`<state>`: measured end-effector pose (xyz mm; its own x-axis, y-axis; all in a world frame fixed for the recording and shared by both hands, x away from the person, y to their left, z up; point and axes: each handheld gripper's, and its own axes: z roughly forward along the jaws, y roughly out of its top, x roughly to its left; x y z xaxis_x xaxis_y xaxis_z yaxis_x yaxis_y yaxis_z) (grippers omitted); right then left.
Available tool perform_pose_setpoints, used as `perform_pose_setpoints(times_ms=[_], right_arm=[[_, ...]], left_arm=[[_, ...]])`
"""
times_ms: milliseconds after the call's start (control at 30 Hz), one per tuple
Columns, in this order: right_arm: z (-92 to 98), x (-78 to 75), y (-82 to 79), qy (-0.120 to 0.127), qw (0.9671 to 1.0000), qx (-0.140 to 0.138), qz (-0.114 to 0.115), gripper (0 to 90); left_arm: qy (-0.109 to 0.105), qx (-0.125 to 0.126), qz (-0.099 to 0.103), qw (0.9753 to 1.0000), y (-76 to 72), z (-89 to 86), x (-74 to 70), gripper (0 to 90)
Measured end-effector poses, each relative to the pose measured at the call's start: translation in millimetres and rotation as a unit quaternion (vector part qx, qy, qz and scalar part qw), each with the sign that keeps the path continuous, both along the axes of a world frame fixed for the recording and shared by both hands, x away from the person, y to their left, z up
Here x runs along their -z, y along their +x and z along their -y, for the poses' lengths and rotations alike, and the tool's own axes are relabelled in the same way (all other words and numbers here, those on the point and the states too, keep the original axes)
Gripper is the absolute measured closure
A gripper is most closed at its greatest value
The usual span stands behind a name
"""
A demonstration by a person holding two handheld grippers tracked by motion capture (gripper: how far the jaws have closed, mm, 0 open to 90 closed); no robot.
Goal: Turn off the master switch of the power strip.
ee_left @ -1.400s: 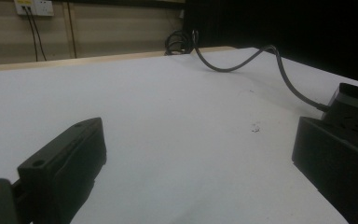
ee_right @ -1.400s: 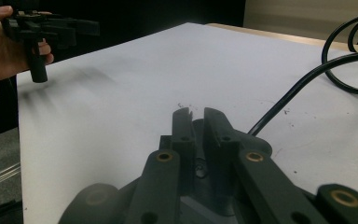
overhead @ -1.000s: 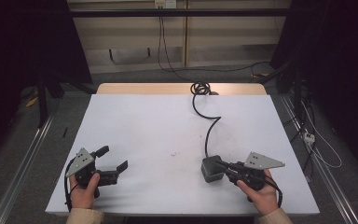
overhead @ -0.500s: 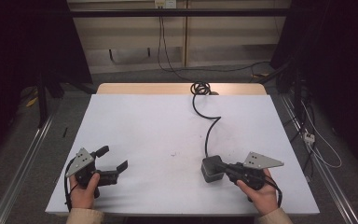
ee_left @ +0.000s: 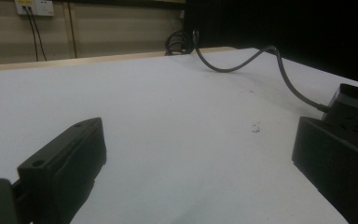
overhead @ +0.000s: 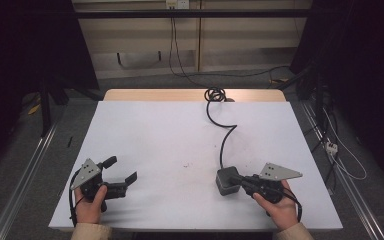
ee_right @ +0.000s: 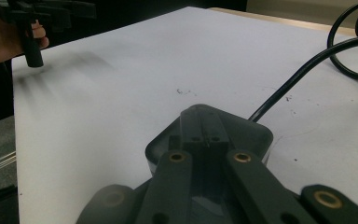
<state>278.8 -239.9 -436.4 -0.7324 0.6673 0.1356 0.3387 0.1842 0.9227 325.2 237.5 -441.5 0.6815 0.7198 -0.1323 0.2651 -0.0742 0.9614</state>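
A dark grey power cube [overhead: 226, 180] sits on the white table [overhead: 180, 135] at the front right, with a black cable [overhead: 223, 136] running from it to a coil at the far edge. My right gripper [overhead: 236, 179] is shut, its joined jaws lying over the cube's top [ee_right: 242, 133] with nothing between them. At the front left my left gripper [overhead: 121, 169] is held open just above the table, with only bare tabletop between its fingers [ee_left: 65, 163]. In the left gripper view the cube [ee_left: 356, 98] shows far right, behind one jaw.
The cable coil [overhead: 215, 94] lies on the table's wooden far strip. Small dark specks [overhead: 185, 165] mark the table's middle. Metal rails [overhead: 22, 180] run along both sides on the floor. A wall socket [ee_left: 33, 6] with cords is behind the table.
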Motion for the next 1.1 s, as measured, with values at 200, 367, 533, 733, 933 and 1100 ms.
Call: perform_pose_setpoints(times_ms=[200, 367, 533, 733, 933, 1100], right_arm=[[-0.1, 0.3, 0.2, -0.004, 1.0000, 0.001, 0.000, 90.0], [0.0, 0.4, 0.3, -0.005, 1.0000, 0.001, 0.000, 90.0], [-0.3, 0.6, 0.5, -0.008, 1.0000, 0.000, 0.001, 90.0], [-0.7, 0.7, 0.5, -0.011, 0.9999, 0.000, 0.001, 90.0], [-1.5, 1.1, 0.7, -0.017, 0.9998, -0.001, 0.005, 90.0], [-1.4, 1.2, 0.6, -0.023, 0.9997, -0.002, 0.008, 90.0]], left_arm=[[0.000, 0.000, 0.000, 1.0000, 0.0, 0.2, 0.0, 2.5], [0.000, 0.000, 0.000, 1.0000, -0.2, 0.1, -0.1, 2.5], [0.000, 0.000, 0.000, 1.0000, -0.1, 0.2, -0.1, 2.5], [-0.001, 0.000, 0.000, 1.0000, 0.0, -0.1, -0.1, 2.5], [-0.001, 0.000, 0.001, 1.0000, 0.0, -0.2, -0.2, 2.5], [-0.001, 0.000, 0.000, 1.0000, -0.2, 0.0, -0.2, 2.5]])
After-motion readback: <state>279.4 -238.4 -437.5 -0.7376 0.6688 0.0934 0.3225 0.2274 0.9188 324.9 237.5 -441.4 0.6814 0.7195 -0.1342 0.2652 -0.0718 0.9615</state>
